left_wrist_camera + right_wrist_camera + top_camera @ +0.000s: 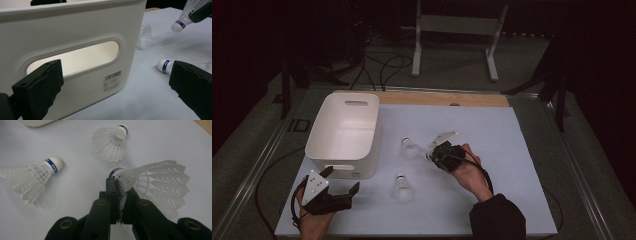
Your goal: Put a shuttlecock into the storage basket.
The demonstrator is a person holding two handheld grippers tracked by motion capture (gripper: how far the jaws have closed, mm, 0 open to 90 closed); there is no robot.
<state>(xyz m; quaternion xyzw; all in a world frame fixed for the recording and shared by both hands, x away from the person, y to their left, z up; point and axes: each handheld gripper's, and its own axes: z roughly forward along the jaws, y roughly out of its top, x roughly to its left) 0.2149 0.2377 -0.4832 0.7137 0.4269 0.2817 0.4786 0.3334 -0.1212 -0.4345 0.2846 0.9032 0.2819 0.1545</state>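
Right gripper (pixel 119 192) clenched on the feather skirt of a white shuttlecock (pixel 155 182), jaws pressed together with crushed feathers between them, cork tip with its blue band poking just past the jaw ends; seen from above as right gripper (pixel 432 154) held by the right hand (pixel 468 170) over the middle of the white table mat (pixel 512 150), dark sleeve coming in from the bottom edge; seen from the left gripper view as the gripped shuttlecock (pixel 186 17) raised above the mat, cork downward at the upper right. Just beyond the jaws, a second shuttlecock (pixel 111 142) resting on the mat with cork pointing away, also at (pixel 410 148) near the bin's right side; off to one side, a third shuttlecock (pixel 30 176) lying on its side, also at (pixel 402 188) nearer the person and at (pixel 166 66) beside the left gripper's jaw. Left gripper (pixel 341 181) released, jaws spread wide with nothing between them, held by the left hand (pixel 312 220) at the near-left corner of the mat; pointed at the near wall of the white plastic bin (pixel 75 37), facing its handle slot and barcode label (pixel 112 80); bin (pixel 344 132) standing upright at the left of the mat, apart from all three shuttlecocks.
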